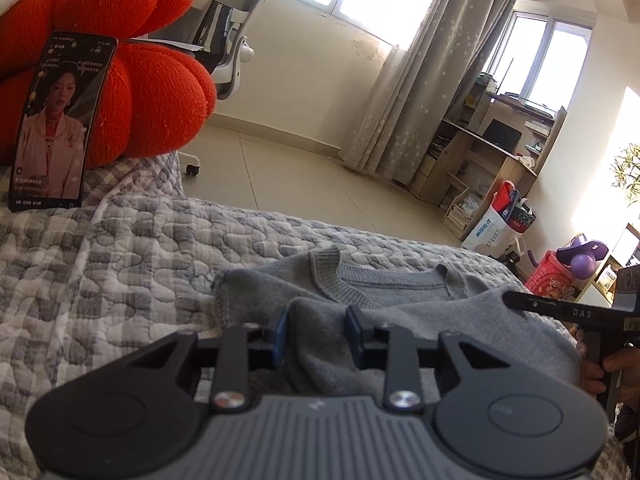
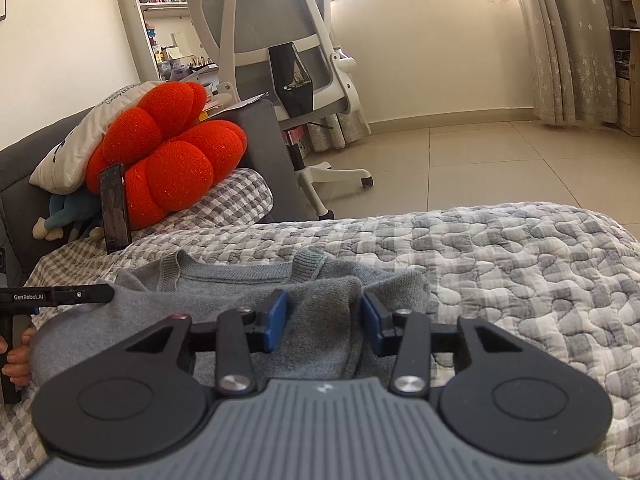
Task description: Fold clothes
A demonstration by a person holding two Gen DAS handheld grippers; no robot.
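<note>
Nearest the lens, the left tongs sit low over a grey sweater, a raised fold of knit bunched between their blue pads; whether the pads actually pinch it cannot be told. The right tongs straddle another ridge of the same sweater, with a visible gap beside each pad, so they are released. The sweater lies on a bed covered with a grey-and-white checked quilt, its ribbed neckline on the far side. A hand grips one tool's handle at the edge of the right view. Farther back, a phone leans against a red cushion, with a white office chair on the tiled floor beyond.
</note>
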